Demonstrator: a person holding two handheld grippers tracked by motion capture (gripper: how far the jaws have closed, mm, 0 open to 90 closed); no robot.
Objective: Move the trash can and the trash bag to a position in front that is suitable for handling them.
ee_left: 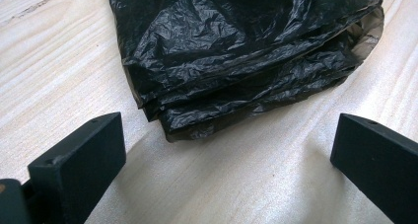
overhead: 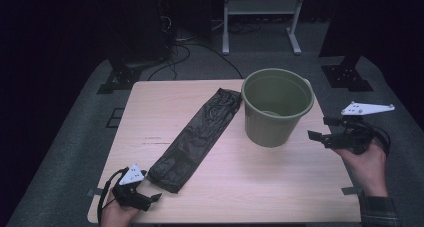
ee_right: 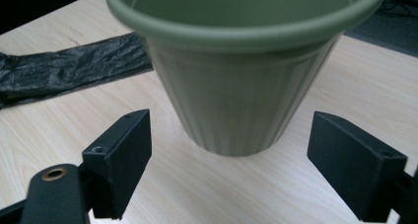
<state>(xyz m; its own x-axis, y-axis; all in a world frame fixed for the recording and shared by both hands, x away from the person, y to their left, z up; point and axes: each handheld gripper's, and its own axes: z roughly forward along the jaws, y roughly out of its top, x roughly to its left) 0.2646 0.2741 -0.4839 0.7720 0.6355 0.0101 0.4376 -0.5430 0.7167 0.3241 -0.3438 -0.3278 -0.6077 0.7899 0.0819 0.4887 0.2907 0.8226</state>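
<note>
A long, flat-folded black plastic bag (overhead: 197,137) lies diagonally across the light wooden table (overhead: 280,187). Its near end (ee_left: 236,51) is just ahead of my left gripper (ee_left: 229,130). That gripper (overhead: 150,189) rests at the table's front left corner, open, with bare table between its jaws. A green plastic bucket (overhead: 277,107) stands upright and empty at the back right. My right gripper (overhead: 320,128) hovers to the bucket's right, pointing at its wall (ee_right: 236,76). This gripper (ee_right: 231,123) is open and apart from the bucket. The bag's far end (ee_right: 64,71) lies beside the bucket.
The table's right edge (overhead: 345,167) runs under the right hand. Beyond the table, grey floor holds cables (overhead: 185,49), a white stand's legs (overhead: 260,37) and dark stand bases (overhead: 345,77).
</note>
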